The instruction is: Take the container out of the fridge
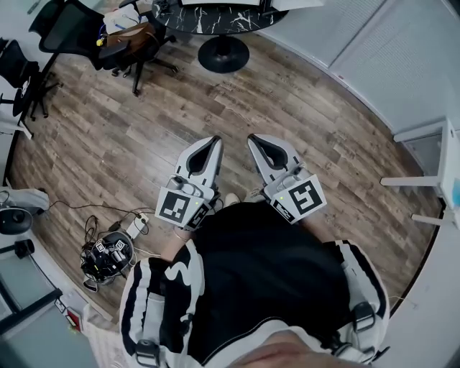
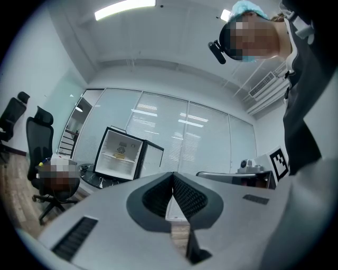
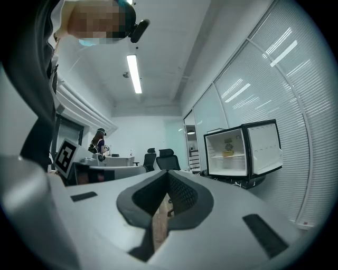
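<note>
Left gripper (image 2: 172, 175): jaws pressed together, nothing between them.
Right gripper (image 3: 168, 173): also closed and empty, held beside the left one at the person's waist.
Container (image 3: 227, 153): small and yellowish, on the upper shelf of the open fridge (image 3: 240, 150). It is too small to tell its long axis.
Bearing: the container lies well ahead. It sits left of the left jaw line and right of the right jaw line, so I judge it lies roughly between the two grippers, with neither plainly nearer.
Door (image 3: 265, 147): swung wide to the right, leaving the shelf open from the front.
Support: the fridge stands on a dark marbled table (image 1: 215, 18).
Room: wood floor (image 1: 144, 129), office chairs (image 1: 79, 29), blinds behind the fridge.
Next, as I judge: walk in, then open the jaws.
</note>
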`<state>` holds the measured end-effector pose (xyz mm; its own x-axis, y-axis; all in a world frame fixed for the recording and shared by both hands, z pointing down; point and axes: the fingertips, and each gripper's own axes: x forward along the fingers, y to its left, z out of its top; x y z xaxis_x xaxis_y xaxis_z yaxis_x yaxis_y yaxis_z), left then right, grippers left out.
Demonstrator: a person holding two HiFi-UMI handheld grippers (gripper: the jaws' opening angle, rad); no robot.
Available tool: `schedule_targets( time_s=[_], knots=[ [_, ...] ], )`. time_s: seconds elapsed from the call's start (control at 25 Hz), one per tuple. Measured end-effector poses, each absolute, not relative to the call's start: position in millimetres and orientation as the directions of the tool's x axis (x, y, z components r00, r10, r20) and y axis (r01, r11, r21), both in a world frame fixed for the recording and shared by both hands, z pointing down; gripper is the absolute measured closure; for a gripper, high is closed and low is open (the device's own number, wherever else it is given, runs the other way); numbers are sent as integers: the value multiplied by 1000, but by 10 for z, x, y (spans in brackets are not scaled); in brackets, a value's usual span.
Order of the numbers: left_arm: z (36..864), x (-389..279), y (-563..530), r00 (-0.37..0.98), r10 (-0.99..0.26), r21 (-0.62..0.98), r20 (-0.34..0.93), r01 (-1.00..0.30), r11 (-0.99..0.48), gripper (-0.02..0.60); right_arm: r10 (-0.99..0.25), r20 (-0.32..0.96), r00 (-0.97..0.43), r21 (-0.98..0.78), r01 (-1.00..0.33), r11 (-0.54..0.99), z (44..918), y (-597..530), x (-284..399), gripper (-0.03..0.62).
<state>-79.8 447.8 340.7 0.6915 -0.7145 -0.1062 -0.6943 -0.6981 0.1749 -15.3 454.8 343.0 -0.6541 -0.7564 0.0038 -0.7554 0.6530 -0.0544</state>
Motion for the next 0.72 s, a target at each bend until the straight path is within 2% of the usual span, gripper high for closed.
schedule_targets(
  time_s=[0.72],
  knots=[
    [3470,-769,4378,732,-676,163,-85,-660,-734,572,-798,33,-602,-73,-797,599,3539,4488,-97,583]
  ],
)
